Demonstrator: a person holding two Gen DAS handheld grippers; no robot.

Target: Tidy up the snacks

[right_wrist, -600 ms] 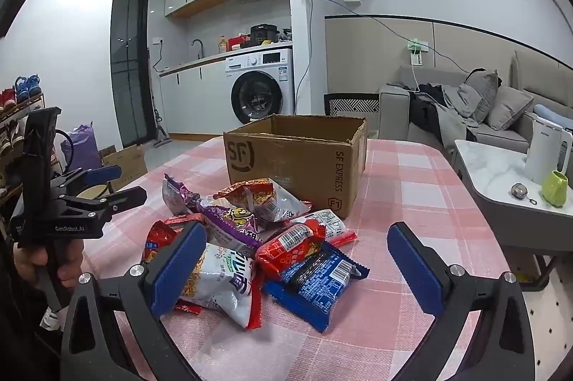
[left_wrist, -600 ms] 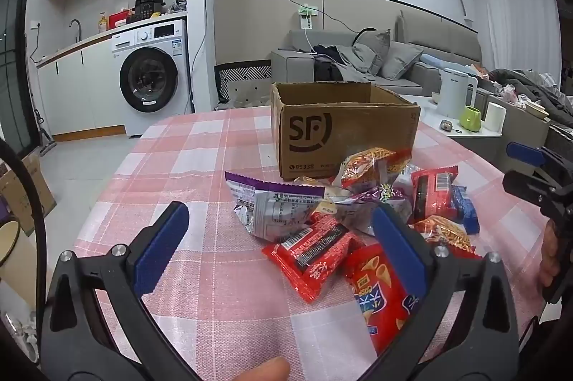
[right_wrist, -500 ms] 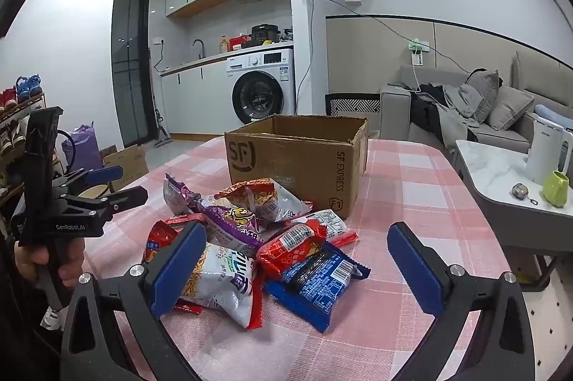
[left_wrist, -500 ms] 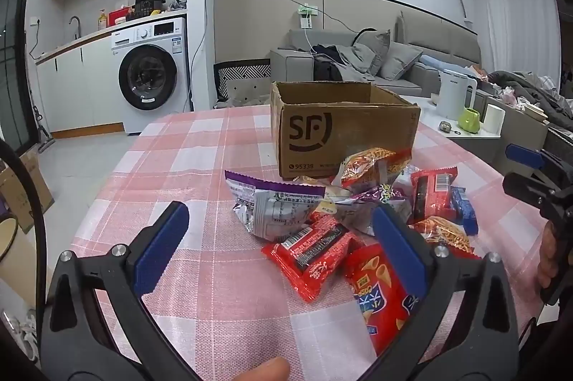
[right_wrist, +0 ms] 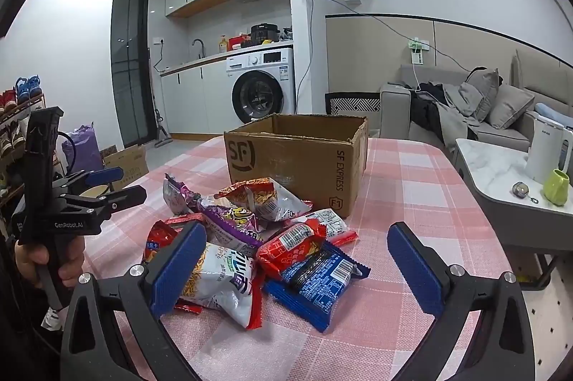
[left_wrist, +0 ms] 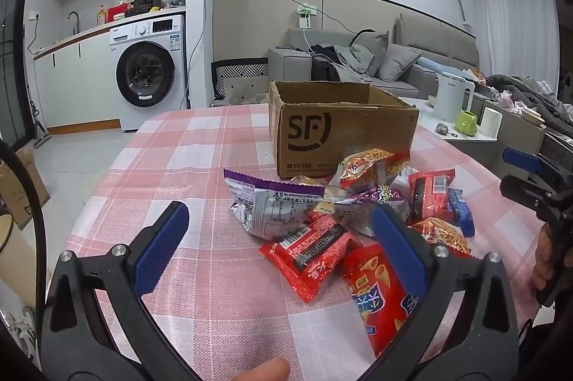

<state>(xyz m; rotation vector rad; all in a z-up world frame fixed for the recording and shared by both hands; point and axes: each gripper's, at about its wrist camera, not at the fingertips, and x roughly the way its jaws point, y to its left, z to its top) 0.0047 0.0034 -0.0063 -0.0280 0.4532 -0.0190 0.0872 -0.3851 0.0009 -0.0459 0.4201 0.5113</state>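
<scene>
Snack pile (left_wrist: 343,216) sits mid-frame on the checked table (left_wrist: 186,166), touching the open cardboard box (left_wrist: 343,137) behind it. Red packet (left_wrist: 308,248) lies long axis diagonal, lower-right to upper-left. Left gripper (left_wrist: 283,248) and right gripper (right_wrist: 293,266) both gape wide, holding nothing.

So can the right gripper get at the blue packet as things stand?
Probably yes: the right gripper is open, and the blue packet lies on the near edge of the pile, uncovered but for a red packet overlapping its far end.
</scene>
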